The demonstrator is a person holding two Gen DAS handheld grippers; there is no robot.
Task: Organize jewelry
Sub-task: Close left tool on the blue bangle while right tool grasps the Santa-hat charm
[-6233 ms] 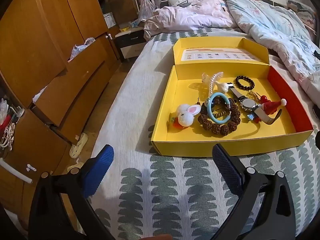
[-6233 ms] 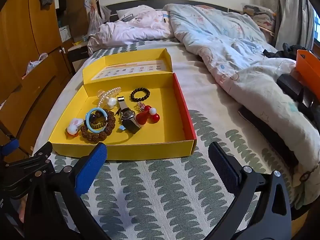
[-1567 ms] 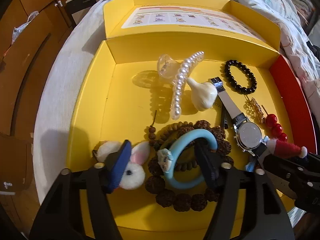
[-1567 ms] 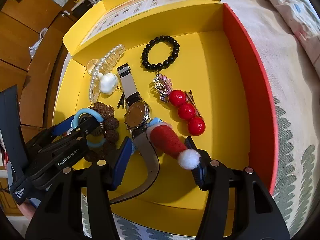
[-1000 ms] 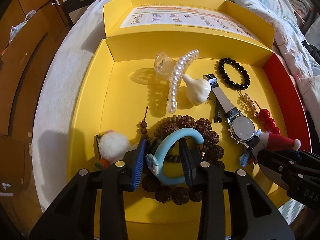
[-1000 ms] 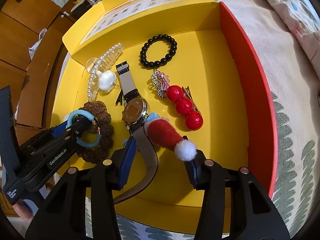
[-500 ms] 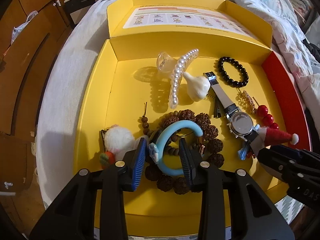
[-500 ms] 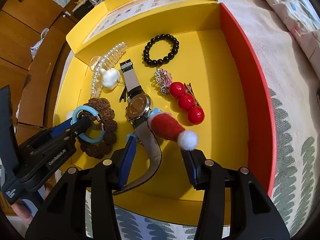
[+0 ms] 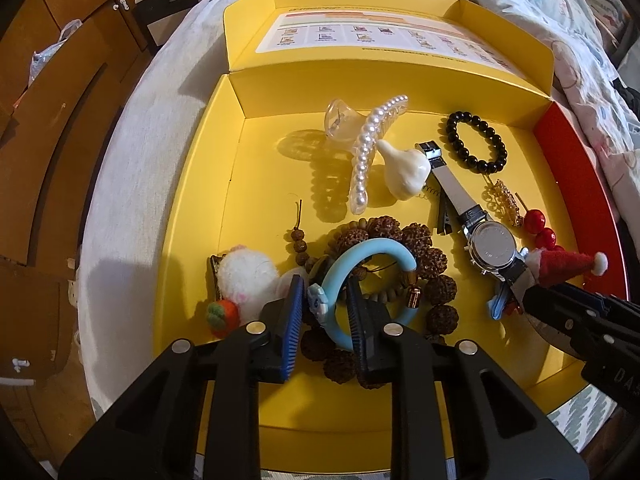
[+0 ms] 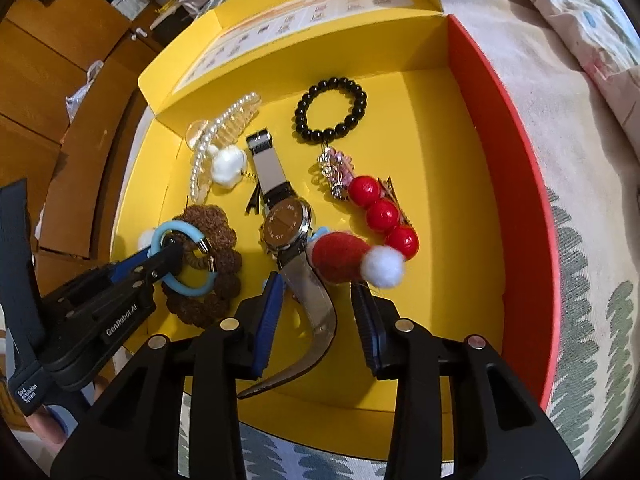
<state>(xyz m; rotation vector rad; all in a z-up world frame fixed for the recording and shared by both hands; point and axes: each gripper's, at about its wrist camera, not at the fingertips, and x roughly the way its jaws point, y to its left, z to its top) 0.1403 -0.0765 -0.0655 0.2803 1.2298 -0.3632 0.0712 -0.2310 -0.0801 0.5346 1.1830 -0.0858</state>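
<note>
A yellow box on the bed holds the jewelry. My left gripper is shut on a light blue bangle, which lies over a brown bead bracelet; both show in the right wrist view, the bangle and the beads. My right gripper is partly closed around the strap of a silver watch and a red Santa-hat clip, pads not clearly touching. Also inside are a black bead bracelet, a red berry clip, a pearl hair claw and a white plush bunny.
The box has a red right wall and an open lid at the back. It rests on a leaf-patterned bedspread. A quilt lies at the back right. Wooden drawers stand to the left.
Both grippers came down from the bed into the box. My left jaws closed onto the blue bangle. My right jaws narrowed around the watch strap and Santa-hat clip.
</note>
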